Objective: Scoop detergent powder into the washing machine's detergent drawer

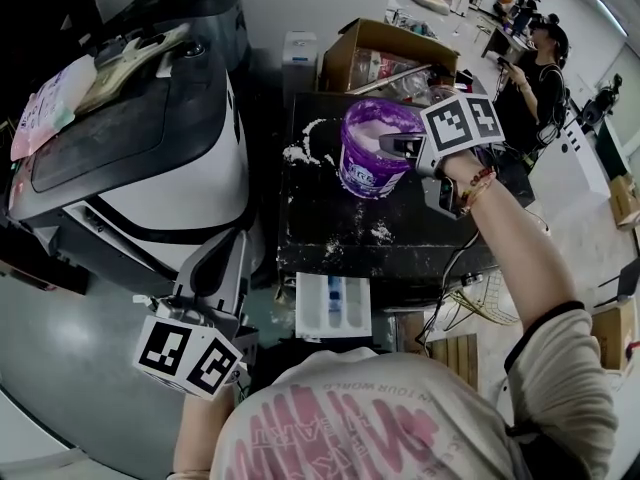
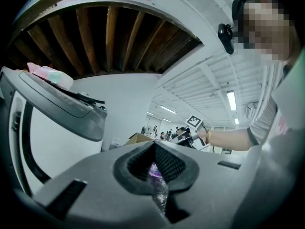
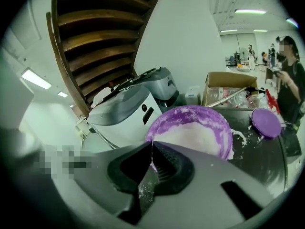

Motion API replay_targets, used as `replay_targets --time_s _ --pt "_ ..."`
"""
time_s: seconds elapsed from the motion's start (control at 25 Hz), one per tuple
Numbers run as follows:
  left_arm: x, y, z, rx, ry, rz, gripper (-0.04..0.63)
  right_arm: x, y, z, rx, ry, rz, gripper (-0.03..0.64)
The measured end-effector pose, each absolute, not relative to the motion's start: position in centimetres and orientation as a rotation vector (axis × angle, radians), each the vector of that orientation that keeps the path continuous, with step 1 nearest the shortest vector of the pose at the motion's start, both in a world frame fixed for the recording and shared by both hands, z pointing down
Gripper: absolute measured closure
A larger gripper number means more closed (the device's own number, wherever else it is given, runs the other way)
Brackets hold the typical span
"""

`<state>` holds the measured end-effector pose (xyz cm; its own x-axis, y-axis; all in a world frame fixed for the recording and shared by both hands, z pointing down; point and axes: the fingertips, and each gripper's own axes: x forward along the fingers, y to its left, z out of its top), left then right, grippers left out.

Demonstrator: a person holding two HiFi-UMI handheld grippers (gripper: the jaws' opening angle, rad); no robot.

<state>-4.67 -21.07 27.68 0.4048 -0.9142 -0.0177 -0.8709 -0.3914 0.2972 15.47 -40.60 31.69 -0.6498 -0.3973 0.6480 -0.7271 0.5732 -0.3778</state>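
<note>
Located the round purple plastic tub of white detergent powder standing upright and lidless on the black tabletop, toward its rear. Found it filled nearly to the brim, inner wall dusted white. Noted loose spilled white powder on the tabletop left of the tub, with a smaller patch in front of it. Spotted the flat round purple lid lying on the tabletop just beside the tub, visible only in the right gripper view.

Recorded the right gripper hovering over the tub's mouth at its right rim, tilted downward, jaws closed tip to tip. Made out nothing between them except powder specks in the slit below the tips.

Recorded the left gripper held low beside the white and dark grey washing machine, well apart from the tub, jaws together at the tips. Saw a purple speckled patch through the slit beneath them; could not tell what.

Found the white plastic detergent drawer pulled out below the tabletop's front edge, compartments facing up, between the two arms. Could not judge its contents.

Logged a brown cardboard box behind the tabletop.
</note>
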Motion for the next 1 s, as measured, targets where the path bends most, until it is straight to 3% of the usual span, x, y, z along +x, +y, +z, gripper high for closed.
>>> replay_targets --time_s 0.56,1.0 --pt "-3.8 -21.1 28.2 2.424 -1.544 -0.232 0.592 16.7 -39.8 30.4 1.114 -2.464 0.952 0.612" --pt "-2.9 -20.4 27.8 2.437 -1.525 -0.219 0.592 18.0 -39.4 30.8 1.249 -2.565 1.205 0.614"
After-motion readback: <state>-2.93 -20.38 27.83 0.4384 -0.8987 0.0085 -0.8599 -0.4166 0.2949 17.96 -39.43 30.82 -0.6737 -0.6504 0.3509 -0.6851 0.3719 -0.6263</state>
